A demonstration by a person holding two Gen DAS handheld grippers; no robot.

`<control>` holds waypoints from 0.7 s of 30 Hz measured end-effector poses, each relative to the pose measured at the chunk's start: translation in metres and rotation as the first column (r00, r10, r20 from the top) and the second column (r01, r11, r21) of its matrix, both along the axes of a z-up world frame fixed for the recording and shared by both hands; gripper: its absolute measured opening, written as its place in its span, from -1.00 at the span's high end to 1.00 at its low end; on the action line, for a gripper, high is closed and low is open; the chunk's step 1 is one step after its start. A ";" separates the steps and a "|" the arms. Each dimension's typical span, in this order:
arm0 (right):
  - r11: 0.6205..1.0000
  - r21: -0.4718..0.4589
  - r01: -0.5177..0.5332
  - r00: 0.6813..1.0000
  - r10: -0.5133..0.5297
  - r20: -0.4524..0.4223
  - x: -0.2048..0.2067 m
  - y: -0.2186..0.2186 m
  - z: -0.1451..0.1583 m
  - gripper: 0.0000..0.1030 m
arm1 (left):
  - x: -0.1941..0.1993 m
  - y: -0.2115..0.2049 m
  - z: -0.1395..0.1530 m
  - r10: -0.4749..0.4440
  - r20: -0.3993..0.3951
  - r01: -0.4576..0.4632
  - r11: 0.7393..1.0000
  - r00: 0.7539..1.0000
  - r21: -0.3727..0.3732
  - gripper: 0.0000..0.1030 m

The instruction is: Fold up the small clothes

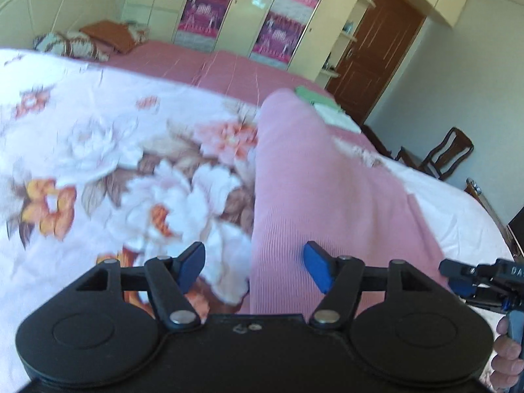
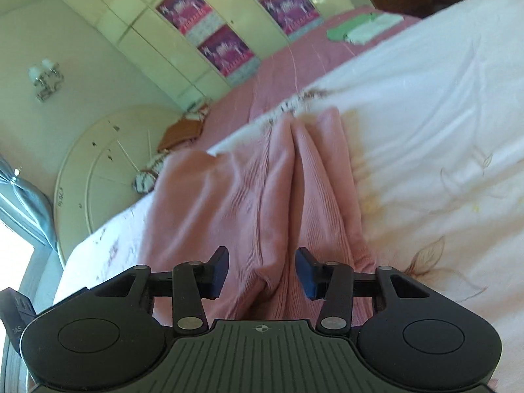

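Left gripper [image 1: 253, 270] fingers spread, pink ribbed garment [image 1: 304, 196] ahead between them, right gripper [image 2: 262, 273] spread likewise, seemingly around its bunched folds, floral bedspread [image 1: 98, 150] beneath.

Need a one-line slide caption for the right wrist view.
Open right gripper above a bunched pink garment on the bed.

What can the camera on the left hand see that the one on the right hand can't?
Only the left wrist view shows the big flower print on the quilt, wooden chairs by the wall, and the other tool at its right edge. Only the right wrist view shows a wall lamp, a curtain and bunched folds in the pink garment. Both show open tongs, left and right, over that garment, plus the wardrobe and green and white clothes farther along the bed.
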State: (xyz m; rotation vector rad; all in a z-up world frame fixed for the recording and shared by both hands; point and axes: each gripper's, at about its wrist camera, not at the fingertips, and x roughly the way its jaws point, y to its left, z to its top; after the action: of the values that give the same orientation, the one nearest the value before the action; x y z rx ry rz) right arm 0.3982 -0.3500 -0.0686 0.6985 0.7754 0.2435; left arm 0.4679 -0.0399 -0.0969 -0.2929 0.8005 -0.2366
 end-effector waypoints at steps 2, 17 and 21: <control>1.000 0.017 -0.011 1.000 0.012 -0.015 -0.001 0.002 -0.005 0.11 | -0.005 0.004 -0.007 0.004 -0.004 -0.004 1.000 1.000 -0.008 -0.29; 0.994 -0.044 -0.095 0.995 0.097 0.024 0.033 0.015 -0.012 0.11 | -0.004 0.016 0.009 -0.006 0.054 0.006 1.000 0.999 0.005 -0.26; 0.988 -0.068 -0.138 0.990 0.140 0.021 0.050 0.023 -0.019 0.12 | 0.012 0.011 0.015 -0.014 0.076 0.011 0.999 0.997 0.034 -0.21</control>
State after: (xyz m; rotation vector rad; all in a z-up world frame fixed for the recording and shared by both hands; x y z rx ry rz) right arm 0.4480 -0.3265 -0.0872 0.5785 0.8049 0.3510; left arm 0.4794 -0.0290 -0.0817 -0.2456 0.7305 -0.2442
